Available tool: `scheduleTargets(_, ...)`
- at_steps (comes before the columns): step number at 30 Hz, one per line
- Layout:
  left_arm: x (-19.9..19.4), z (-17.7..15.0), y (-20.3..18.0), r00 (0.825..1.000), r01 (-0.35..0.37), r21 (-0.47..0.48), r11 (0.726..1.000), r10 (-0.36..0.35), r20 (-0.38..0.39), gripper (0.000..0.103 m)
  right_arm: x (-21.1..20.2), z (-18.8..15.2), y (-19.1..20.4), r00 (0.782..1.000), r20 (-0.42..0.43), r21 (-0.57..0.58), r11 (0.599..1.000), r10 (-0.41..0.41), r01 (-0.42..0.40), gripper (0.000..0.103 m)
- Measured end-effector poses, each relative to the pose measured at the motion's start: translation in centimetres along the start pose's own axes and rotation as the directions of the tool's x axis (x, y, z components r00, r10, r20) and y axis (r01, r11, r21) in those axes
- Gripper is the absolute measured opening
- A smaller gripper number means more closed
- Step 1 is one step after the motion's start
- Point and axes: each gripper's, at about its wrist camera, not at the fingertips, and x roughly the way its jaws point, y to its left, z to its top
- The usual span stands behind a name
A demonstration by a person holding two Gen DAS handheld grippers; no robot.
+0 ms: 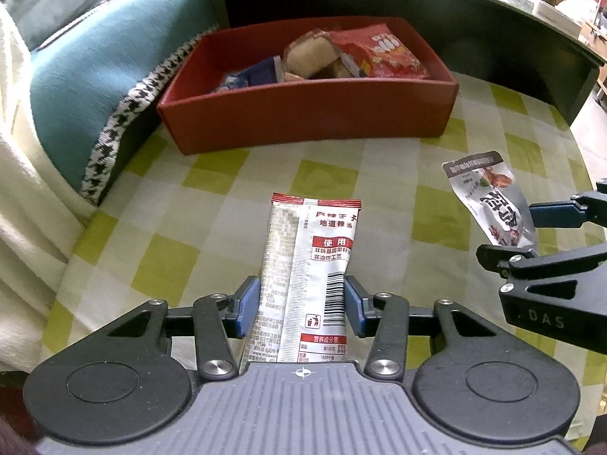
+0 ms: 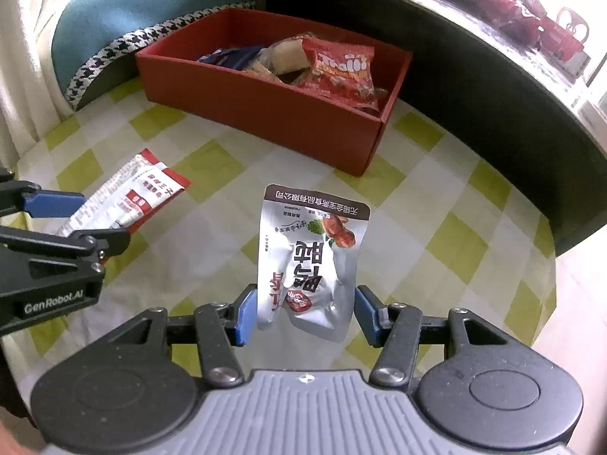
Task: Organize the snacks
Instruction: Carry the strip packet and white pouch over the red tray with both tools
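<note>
Your left tool (image 1: 302,305) is clamped on a strip pack (image 1: 309,265), right tool (image 2: 305,311) on a foil pouch (image 2: 309,261); both light, slippery, crushable. Grip edges, w/ red box (image 1: 311,113) far.

A green-checked tablecloth (image 1: 212,174) lies beside a teal cushion (image 1: 95,76) with houndstooth trim (image 1: 125,113).

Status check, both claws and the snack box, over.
Left claw shut on long red-white packet. Right claw shut on silver pouch. Red box ahead, part full. Path clear.
</note>
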Motion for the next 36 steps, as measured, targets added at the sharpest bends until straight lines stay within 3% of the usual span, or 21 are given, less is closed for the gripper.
scheduleTargets(23,-1.7,1.1,0.7,0.997,-0.026,-0.018,0.999,0.027,0.068,0.055,-1.7,0.2,0.6,0.995,0.066,-0.034,0.996,-0.08,0.082,0.055)
scheduleTargets(36,-2.8,5.2,1.8,0.986,-0.044,-0.028,0.999,0.048,0.158,0.055,-2.9,4.1,-1.8,0.983,0.168,0.043,0.997,-0.072,0.065,0.055)
